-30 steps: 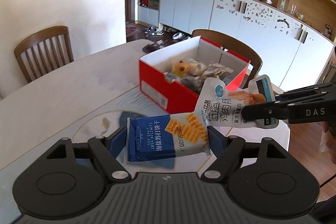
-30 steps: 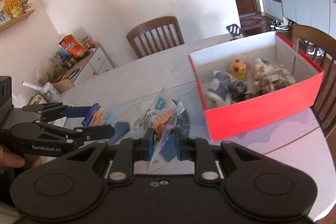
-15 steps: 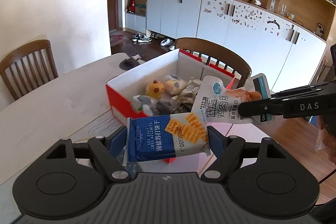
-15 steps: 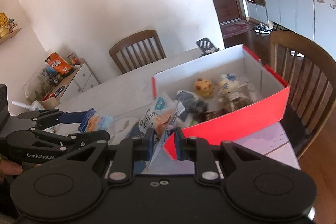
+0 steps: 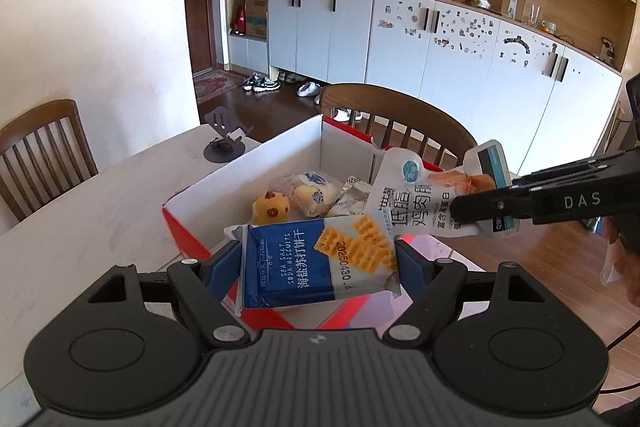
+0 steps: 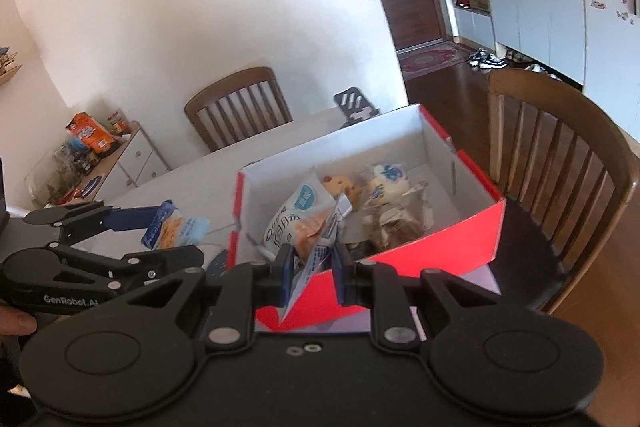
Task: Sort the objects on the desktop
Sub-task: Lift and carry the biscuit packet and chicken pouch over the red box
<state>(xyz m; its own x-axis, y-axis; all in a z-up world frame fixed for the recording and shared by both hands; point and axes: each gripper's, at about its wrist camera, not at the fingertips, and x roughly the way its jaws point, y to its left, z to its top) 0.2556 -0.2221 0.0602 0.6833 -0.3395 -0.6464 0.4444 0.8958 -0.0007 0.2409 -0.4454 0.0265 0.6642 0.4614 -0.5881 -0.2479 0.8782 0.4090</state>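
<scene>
My left gripper (image 5: 320, 263) is shut on a blue soda biscuit packet (image 5: 316, 263) and holds it above the near edge of the red box (image 5: 188, 231). My right gripper (image 6: 312, 267) is shut on a white chicken snack pouch (image 6: 300, 219), held over the box's near wall (image 6: 400, 251). The pouch also shows in the left wrist view (image 5: 424, 203), pinched by the right gripper (image 5: 476, 215). The left gripper (image 6: 176, 239) with the biscuit packet (image 6: 176, 227) shows left of the box. Inside the box lie a yellow toy (image 5: 270, 207) and several wrapped snacks (image 6: 384, 191).
The box stands on a pale table (image 5: 80, 227). A black phone stand (image 5: 224, 143) sits at the table's far edge. Wooden chairs stand behind the box (image 5: 400, 123), at the left (image 5: 40, 155) and close right of the box (image 6: 560, 163). A side cabinet with snacks (image 6: 92, 147) stands by the wall.
Both grippers have moved forward with their packets, from over the table in front of the box to above the box's near edge. Both stayed shut.
</scene>
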